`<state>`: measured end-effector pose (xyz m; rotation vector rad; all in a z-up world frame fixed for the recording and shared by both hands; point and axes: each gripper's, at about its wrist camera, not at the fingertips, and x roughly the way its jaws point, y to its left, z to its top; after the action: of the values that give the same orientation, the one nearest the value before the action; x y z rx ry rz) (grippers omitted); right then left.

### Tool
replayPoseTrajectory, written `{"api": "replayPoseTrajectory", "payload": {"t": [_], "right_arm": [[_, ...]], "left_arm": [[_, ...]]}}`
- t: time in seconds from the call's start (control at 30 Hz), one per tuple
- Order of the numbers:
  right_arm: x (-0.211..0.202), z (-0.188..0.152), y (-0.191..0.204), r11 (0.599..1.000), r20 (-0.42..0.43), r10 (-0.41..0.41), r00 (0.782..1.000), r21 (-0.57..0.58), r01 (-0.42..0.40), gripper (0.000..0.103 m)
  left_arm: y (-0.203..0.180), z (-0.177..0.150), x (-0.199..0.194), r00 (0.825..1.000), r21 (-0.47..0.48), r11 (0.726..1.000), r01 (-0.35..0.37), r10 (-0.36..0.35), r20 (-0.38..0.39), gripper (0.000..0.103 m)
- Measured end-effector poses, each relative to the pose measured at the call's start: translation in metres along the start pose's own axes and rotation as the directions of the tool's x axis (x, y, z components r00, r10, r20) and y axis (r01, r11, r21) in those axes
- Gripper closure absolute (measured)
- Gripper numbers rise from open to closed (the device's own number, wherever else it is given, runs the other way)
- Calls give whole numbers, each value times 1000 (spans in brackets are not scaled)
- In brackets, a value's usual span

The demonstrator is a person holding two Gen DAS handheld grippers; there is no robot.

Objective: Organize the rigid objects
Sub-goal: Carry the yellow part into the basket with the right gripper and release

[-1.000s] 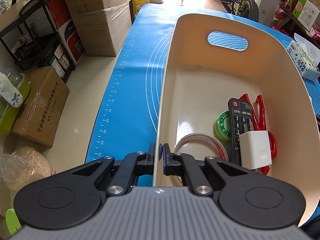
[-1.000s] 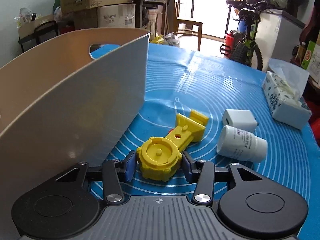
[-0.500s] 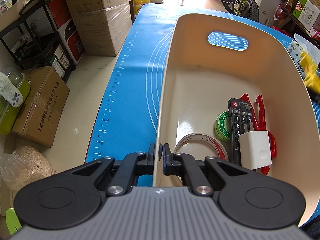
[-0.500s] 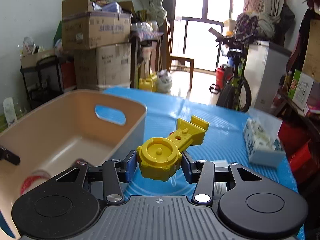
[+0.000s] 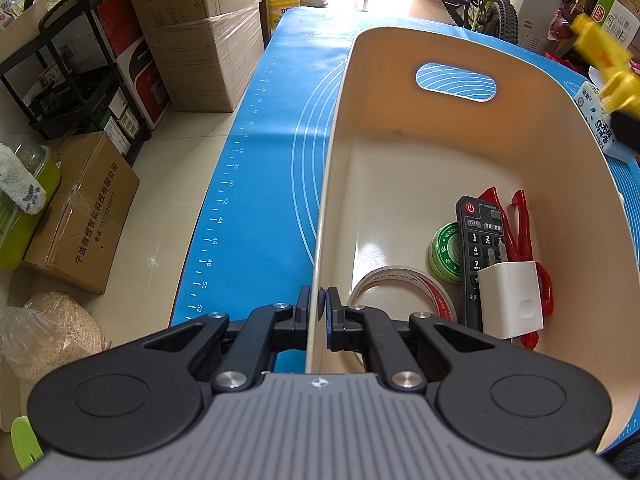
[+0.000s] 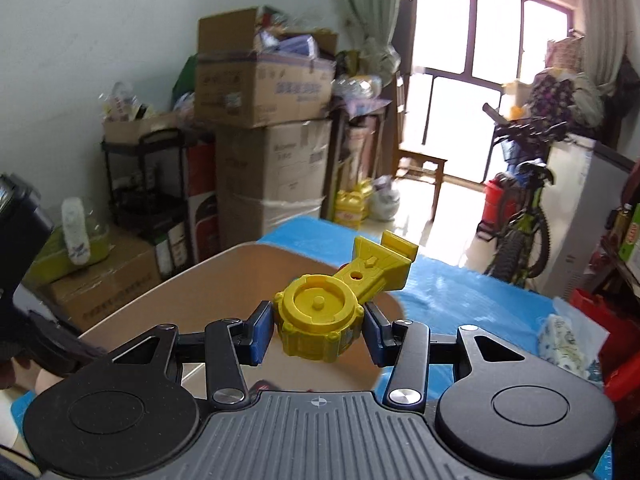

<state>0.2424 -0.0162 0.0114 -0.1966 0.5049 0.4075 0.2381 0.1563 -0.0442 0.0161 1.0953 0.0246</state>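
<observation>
Mid-task view of a tabletop sort in which loose hard items are gathered into a cream bin (image 5: 400, 152) standing on a blue mat (image 5: 264, 184). The left gripper (image 5: 318, 312) is closed almost fully on the near wall of the bin, one pad outside and one inside the rim, steadying it. The right gripper (image 6: 318, 330) is part open, its blue pads pressed on either side of the round body of a yellow plastic toy (image 6: 320, 320), whose flat forked handle points away from the camera; the toy is held in the air above the bin, near its right-hand rim, and shows blurred at the right edge of the left wrist view (image 5: 604, 64). Already inside the bin, at the near end: a black remote control (image 5: 478, 248), a white charger plug (image 5: 512, 304) lying on it, a green tape roll (image 5: 444, 252), a clear-and-red tape roll (image 5: 400, 284) and a red-handled tool (image 5: 524, 224), probably scissors. The far half of the bin floor is bare. Judged progress: several items are stowed and the toy is about to join them; release over the bin remains. A tissue pack (image 6: 568, 340) lies on the mat to the right; whether other items remain outside cannot be told.
</observation>
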Motion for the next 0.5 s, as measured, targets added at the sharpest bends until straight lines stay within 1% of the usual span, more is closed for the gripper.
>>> {"api": "replayPoseTrajectory", "payload": {"t": [0.1, 0.23, 0.33, 0.5], "right_arm": [[13, -5, 17, 998, -69, 53, 996, -41, -56, 50], [32, -14, 40, 990, -174, 79, 982, -97, -97, 50], [44, -20, 52, 986, -249, 81, 965, -125, -115, 51], [58, -29, 63, 977, -350, 49, 936, -179, -118, 50]], "left_arm": [[0, 0, 0, 1000, 0, 1000, 0, 0, 0, 96], [1, 0, 0, 1000, 0, 1000, 0, 0, 0, 96], [1, 0, 0, 1000, 0, 1000, 0, 0, 0, 96], [1, 0, 0, 1000, 0, 1000, 0, 0, 0, 96]]}}
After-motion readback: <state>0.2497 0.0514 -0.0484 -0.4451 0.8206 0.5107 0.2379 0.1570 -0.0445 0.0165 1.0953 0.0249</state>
